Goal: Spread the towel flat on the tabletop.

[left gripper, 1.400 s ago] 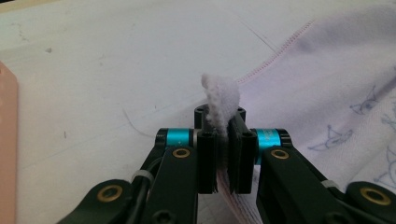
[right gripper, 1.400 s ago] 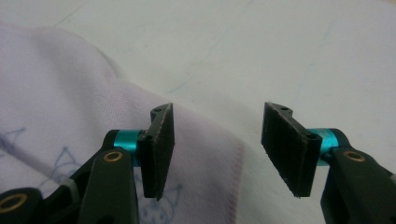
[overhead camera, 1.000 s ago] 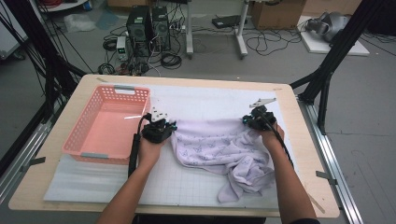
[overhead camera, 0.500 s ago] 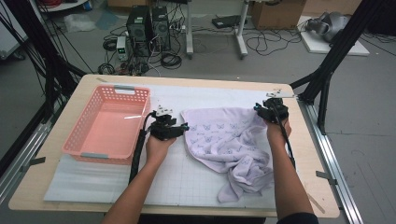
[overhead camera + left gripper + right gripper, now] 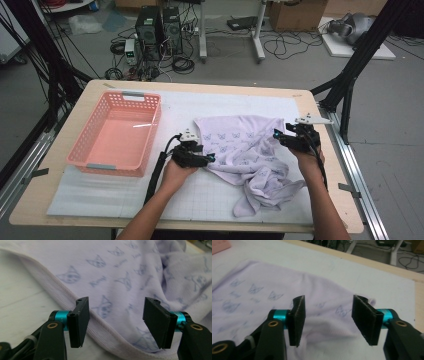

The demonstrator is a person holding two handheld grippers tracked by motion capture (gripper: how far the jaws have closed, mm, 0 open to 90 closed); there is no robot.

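A wooden counter (image 5: 60, 200) with a white gridded mat stands amid floor cables and computers. The pale lilac printed garment (image 5: 247, 150) lies spread beside a pink plastic basket (image 5: 116, 134), its long axis running from far-left to a bunched near-right end. Left tongs (image 5: 116, 318) and right tongs (image 5: 328, 320) have just been opening; both stand spread over its hem, gripping nothing.

Black tools (image 5: 116, 322) w/ teal collars, brass screws, flat black pads, black cables; forearms unsleeved.

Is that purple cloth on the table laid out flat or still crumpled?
Partly spread. The far part of the purple cloth lies flat on the white mat, but its near end is bunched in folds.
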